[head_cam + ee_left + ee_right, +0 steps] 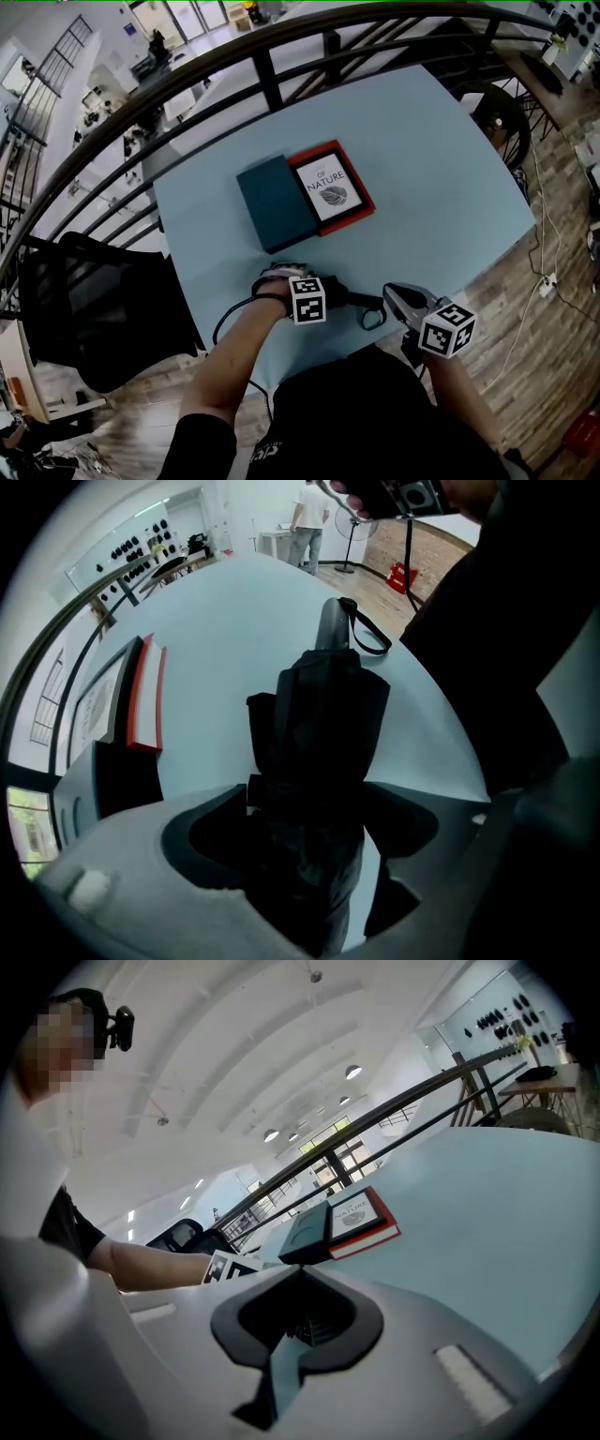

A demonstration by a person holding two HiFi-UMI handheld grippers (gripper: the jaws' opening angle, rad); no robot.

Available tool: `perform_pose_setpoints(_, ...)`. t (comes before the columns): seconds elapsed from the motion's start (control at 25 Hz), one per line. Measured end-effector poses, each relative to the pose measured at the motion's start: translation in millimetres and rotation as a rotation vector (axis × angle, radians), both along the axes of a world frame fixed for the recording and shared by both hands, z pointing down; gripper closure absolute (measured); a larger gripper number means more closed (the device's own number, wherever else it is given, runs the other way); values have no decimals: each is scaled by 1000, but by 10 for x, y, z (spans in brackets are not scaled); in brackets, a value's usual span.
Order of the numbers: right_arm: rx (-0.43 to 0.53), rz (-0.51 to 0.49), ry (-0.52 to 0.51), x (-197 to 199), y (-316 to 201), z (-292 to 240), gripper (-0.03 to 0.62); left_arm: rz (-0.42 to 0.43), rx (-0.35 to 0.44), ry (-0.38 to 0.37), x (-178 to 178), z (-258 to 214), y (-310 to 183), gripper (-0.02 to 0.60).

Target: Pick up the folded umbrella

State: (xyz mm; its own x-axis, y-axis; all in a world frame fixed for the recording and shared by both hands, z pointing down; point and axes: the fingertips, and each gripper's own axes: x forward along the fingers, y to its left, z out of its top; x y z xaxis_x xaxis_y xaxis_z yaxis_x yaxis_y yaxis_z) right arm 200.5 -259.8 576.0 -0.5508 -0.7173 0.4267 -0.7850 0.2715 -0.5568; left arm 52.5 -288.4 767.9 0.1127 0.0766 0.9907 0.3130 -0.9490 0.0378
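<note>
Left claw (309, 803) straddles folded umbrella (323, 705), jaws apart.

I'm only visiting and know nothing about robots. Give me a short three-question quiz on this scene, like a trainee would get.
1. Choose one: what lies between the open jaws of the left gripper? A: a white cup. B: the black folded fabric umbrella. C: nothing.
2. True or false: the right gripper holds the umbrella.
3. Fill in: beside the dark teal flat box on the light blue table lies a red-bordered ____.

Key
1. B.
2. False; it hangs empty at the table's near edge.
3. book.
</note>
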Motion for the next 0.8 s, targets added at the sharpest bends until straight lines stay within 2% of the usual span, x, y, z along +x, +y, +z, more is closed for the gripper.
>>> perform_pose_setpoints(0.28, -10, -8, -8, -32, 20, 41, 592, 18, -27, -93, 2, 34, 12, 192)
perform_pose_setpoints(0.6, -5, -42, -22, -155, 33, 67, 592, -3, -39, -43, 18, 21, 11, 209)
perform_pose_setpoints(0.8, 7, -41, -19, -140, -25, 18, 592, -8, -35, -54, -1, 13, 11, 240)
